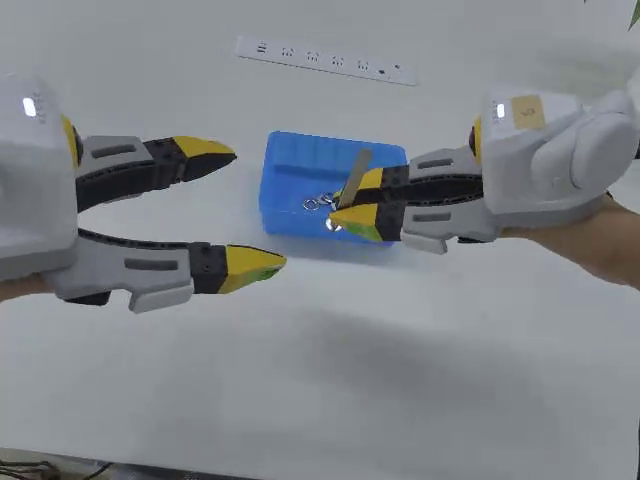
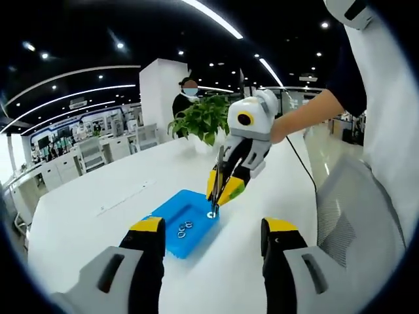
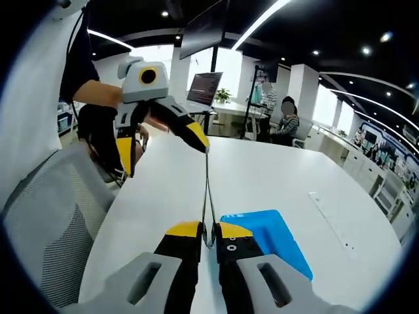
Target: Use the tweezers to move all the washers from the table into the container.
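Head view: left gripper [image 1: 232, 210] sits at the left, black/yellow jaws spread wide w/ nothing btwn them, tips just beside the shallow blue plastic container [image 1: 300, 160] on the plain white worktop [image 1: 350, 380]. Right gripper [image 1: 350, 210] reaches in from the right, jaws pinched on thin grey metal tweezers [image 1: 357, 165] that slant across the container. Several small silver metal washers [image 1: 318, 203] lie inside, near its front wall. There's a bright spot at the tweezers' tip, too blurred to call. A long white power strip [image 1: 325, 60] lies well behind. Left gripper view: own jaws wide apart at the bottom. Right gripper [image 2: 222, 191] hangs over the container [image 2: 193, 206], tweezers [image 2: 213, 206] pointing down w/ a small ring at the tip by the rim. Washers [image 2: 184, 227] rest on the container floor. A leafy green potted plant [image 2: 206, 118] stands farther back. Right gripper view: right gripper [image 3: 209, 230] nearly closed on the tweezers [image 3: 207, 190], container [image 3: 272, 242] just to the right, left gripper [image 3: 160, 149] beyond, jaws apart.
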Demonstrator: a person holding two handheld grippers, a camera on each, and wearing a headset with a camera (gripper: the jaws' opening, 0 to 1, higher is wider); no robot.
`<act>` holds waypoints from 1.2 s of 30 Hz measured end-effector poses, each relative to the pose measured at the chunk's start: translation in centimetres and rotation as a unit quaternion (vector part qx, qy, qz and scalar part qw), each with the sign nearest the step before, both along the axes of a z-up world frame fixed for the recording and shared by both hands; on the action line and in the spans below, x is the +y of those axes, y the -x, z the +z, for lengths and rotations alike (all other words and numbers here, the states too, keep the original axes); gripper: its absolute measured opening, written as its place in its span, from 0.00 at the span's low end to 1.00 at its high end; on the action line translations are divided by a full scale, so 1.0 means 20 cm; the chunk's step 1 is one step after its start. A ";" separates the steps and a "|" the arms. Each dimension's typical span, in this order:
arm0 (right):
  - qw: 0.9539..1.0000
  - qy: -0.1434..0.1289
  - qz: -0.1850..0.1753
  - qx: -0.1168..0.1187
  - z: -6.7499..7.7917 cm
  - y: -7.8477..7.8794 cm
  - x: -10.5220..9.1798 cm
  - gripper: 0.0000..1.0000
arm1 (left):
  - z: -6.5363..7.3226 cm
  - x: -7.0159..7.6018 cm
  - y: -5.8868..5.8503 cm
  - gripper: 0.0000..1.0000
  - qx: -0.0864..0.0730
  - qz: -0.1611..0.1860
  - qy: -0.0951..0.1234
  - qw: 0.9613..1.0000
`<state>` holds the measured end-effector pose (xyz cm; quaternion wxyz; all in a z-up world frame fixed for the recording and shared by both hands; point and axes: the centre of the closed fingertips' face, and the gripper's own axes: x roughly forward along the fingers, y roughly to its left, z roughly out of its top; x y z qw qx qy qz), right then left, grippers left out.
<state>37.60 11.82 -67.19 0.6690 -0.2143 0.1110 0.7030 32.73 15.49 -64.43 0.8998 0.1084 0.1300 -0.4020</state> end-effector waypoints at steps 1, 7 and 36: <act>1.000 -0.001 -0.001 -0.001 0.01 -0.01 0.00 0.09 | -0.01 0.00 0.00 0.66 0.002 0.000 0.002 1.000; 1.000 -0.002 -0.006 -0.022 0.06 -0.15 0.03 0.09 | -0.08 0.04 0.02 0.72 0.023 0.010 0.009 1.000; 0.994 0.069 -0.069 0.040 -0.44 -0.52 0.05 0.09 | -0.24 0.06 0.08 0.99 0.100 0.054 0.066 0.991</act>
